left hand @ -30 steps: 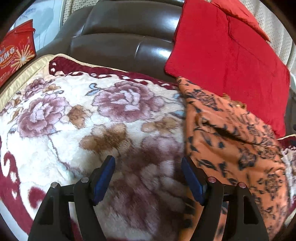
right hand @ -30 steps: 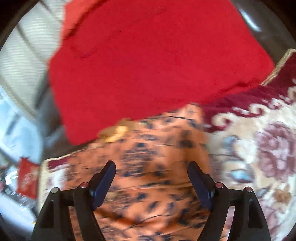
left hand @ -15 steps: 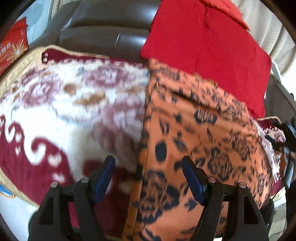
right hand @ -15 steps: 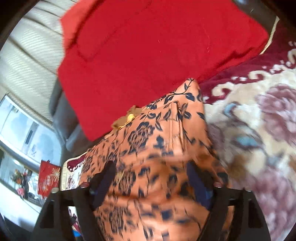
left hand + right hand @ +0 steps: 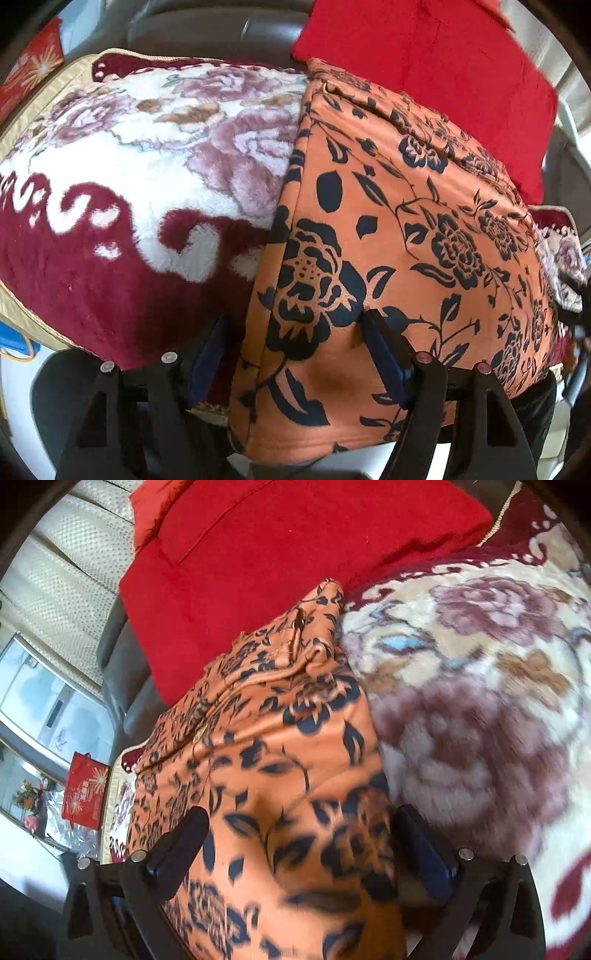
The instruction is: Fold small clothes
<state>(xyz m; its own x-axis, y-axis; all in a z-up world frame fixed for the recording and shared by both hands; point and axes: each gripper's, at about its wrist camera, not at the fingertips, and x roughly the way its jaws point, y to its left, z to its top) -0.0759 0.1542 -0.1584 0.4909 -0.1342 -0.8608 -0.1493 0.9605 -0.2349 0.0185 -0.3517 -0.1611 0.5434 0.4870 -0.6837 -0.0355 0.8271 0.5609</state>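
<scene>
Across the sofa's seat lies a plush floral blanket, cream and maroon, and on its right part sits the orange garment with its black flower print, folded into a long strip that runs from the blanket's near edge to the back edge. At the blanket's far left corner stands a red gift box. My left gripper hovers at the garment's near left corner, fingers apart: the left pad is over the maroon border of the blanket, the right pad over the orange cloth, and neither presses on anything that I can see. Behind the garment a red cushion leans on the dark sofa back. My right gripper stands over the garment's near end; its jaws have just been opening and now gape wide, the cloth lying below them, ungripped.
</scene>
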